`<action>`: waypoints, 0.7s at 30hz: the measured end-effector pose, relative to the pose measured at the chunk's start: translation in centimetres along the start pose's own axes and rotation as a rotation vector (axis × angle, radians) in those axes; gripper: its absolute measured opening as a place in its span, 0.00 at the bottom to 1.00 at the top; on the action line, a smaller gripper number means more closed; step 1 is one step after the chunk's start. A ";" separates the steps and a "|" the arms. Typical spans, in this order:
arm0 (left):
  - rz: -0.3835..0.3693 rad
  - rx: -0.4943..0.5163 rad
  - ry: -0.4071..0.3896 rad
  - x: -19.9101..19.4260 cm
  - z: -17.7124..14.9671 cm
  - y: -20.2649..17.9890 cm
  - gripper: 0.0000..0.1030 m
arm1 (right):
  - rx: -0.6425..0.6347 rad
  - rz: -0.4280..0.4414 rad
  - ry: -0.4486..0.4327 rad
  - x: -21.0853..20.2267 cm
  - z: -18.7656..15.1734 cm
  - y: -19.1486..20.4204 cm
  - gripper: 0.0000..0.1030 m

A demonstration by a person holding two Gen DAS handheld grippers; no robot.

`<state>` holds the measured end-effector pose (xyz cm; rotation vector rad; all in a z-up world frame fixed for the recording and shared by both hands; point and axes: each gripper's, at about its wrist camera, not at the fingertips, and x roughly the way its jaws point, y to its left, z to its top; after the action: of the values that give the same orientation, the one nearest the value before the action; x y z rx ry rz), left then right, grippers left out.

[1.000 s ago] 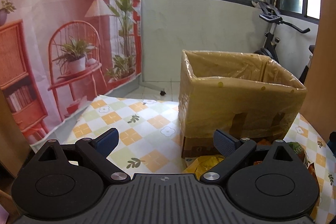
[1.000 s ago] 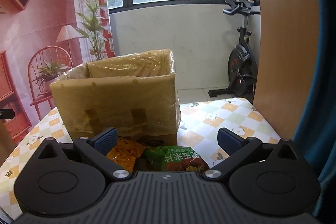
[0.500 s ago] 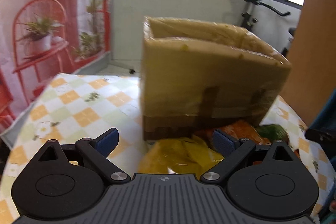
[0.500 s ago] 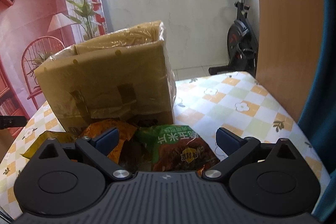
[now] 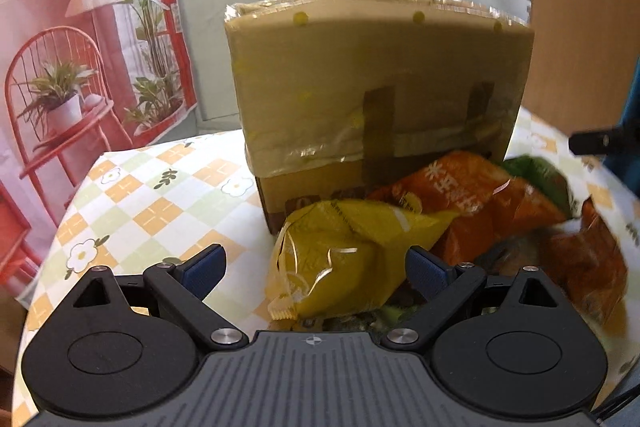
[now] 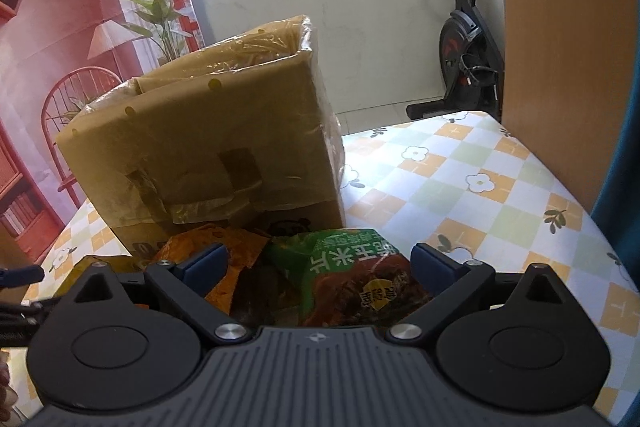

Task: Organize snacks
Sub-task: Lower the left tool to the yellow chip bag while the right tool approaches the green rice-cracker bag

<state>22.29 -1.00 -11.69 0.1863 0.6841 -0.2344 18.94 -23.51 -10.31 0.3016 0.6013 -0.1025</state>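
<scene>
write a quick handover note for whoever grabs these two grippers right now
Left gripper: open, holding nothing, lowered at the yellow snack bag.
Right gripper: open, holding nothing, lowered at the green snack bag.
Things: the cardboard box, lined with plastic, stands on the checked tablecloth. The snack pile lies on the cloth right in front of the box: yellow bag, orange bag, green bag, with at least one more packet under them.
Done: no bag gripped; the inside of the box is hidden from both views.
Left: probably grip each bag in turn and drop it into the box.
</scene>
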 end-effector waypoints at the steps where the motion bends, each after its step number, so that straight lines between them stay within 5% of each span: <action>1: -0.002 0.008 0.006 0.1 -0.2 -0.1 0.95 | -0.003 0.004 0.002 0.1 0.0 0.1 0.97; 21: 0.022 0.140 -0.012 3.0 -1.2 -1.6 0.96 | 0.005 0.011 0.046 1.4 0.1 0.5 0.97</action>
<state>23.38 -2.68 -14.66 0.3258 0.6533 -0.2629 20.30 -23.04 -10.88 0.3124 0.6452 -0.0870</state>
